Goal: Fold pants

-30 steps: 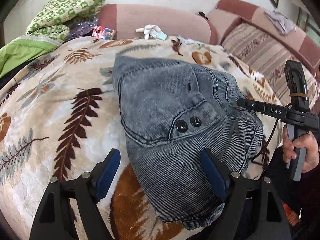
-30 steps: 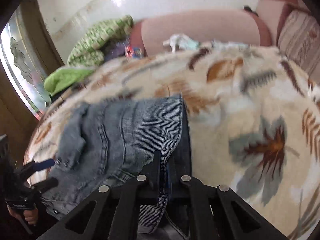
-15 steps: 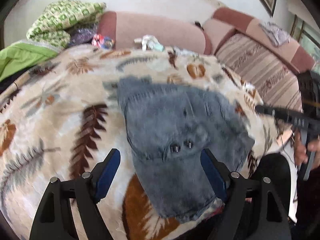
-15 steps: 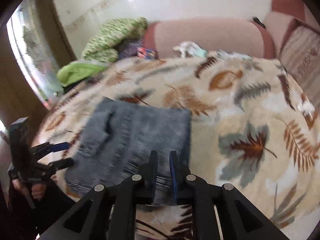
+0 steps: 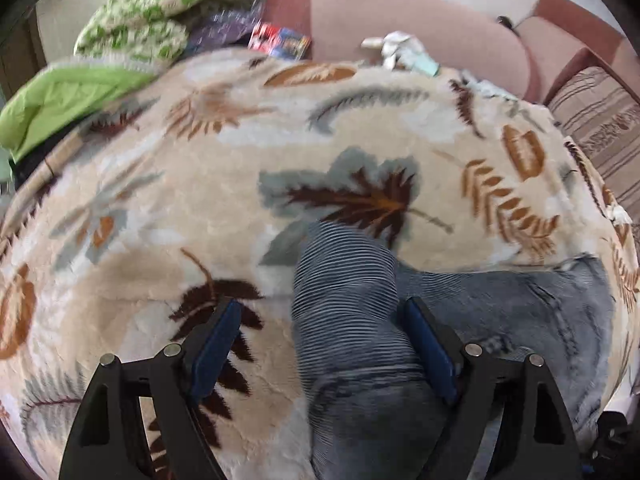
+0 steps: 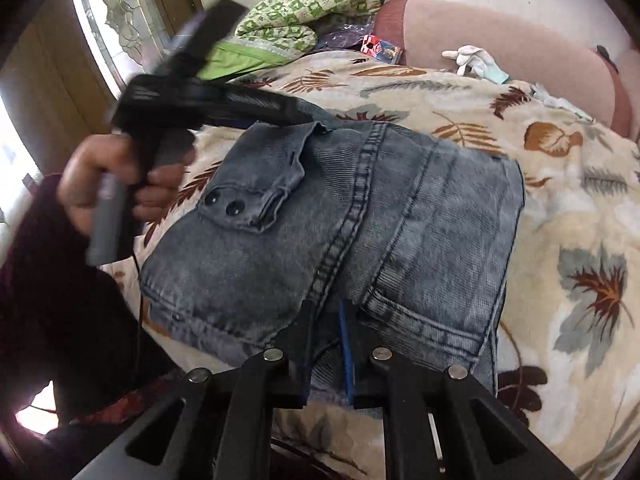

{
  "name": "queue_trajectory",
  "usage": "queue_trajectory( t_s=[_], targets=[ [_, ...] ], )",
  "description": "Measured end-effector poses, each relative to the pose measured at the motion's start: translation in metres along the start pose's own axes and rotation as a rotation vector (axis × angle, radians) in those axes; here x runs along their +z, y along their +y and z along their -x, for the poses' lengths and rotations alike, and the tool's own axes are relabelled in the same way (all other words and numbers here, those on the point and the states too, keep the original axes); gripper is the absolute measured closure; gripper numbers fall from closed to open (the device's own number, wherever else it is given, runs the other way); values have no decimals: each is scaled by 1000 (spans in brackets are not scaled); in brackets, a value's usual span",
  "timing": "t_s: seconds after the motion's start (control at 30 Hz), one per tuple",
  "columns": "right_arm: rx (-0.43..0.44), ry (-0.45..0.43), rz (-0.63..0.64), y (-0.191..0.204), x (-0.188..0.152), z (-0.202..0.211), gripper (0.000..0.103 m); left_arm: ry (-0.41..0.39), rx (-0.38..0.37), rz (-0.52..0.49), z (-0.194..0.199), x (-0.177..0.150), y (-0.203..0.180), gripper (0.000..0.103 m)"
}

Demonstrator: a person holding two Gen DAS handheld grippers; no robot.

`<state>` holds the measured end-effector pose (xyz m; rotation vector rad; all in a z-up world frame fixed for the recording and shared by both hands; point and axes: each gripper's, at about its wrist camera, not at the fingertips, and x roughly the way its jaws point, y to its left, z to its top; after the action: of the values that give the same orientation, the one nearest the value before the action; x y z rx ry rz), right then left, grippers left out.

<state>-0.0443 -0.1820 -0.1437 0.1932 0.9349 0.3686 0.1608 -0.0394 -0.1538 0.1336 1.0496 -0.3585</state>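
Note:
The folded grey-blue denim pants (image 6: 352, 216) lie on a leaf-patterned blanket (image 6: 560, 168), pocket flap with two black buttons up. My left gripper (image 5: 320, 320) is open, its blue pads either side of a raised fold of the pants (image 5: 344, 300) at the far left corner. In the right wrist view the left gripper (image 6: 308, 118) reaches over that corner, held by a hand. My right gripper (image 6: 326, 312) has its jaws nearly closed with a narrow gap, low over the pants' near edge; whether it pinches fabric is unclear.
A pink sofa back (image 5: 400, 12) runs behind the blanket (image 5: 200, 200). Green patterned bedding (image 5: 168, 12) and a lime cloth (image 5: 68, 100) are piled at far left. A white glove (image 6: 476, 58) and a small colourful packet (image 5: 280, 40) lie by the sofa. A striped cushion (image 5: 600, 120) is right.
My left gripper has swung left and down onto the pants' far corner, a fold now between its pads. My right gripper has moved back in close to the pants' near edge.

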Motion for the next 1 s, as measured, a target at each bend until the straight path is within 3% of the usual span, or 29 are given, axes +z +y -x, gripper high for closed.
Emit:
queue_trajectory(
  t_s=[0.07,0.23,0.4,0.6,0.7,0.87,1.0],
  targets=[
    [32,-5,-6,-7,-11,-1,88,25,-26,30,-7,0,9,12],
    [41,-24,18,-10,-23,5,88,-19,-17,8,3,-2,8,11],
    [43,19,-6,-9,-3,19,88,-121,-57,36,47,-7,17,11],
    [-65,-146,-36,-20,38,49,88,-203,-65,45,88,-29,14,11],
    [-141,-148,-49,-23,59,36,88,-191,-63,22,88,-48,4,11],
    [-160,-128,-84,-32,77,6,88,-110,-47,-80,68,-76,-21,11],
    [-129,-110,-121,-46,82,-13,88,-76,-56,-73,54,-76,-23,4]
  ],
)
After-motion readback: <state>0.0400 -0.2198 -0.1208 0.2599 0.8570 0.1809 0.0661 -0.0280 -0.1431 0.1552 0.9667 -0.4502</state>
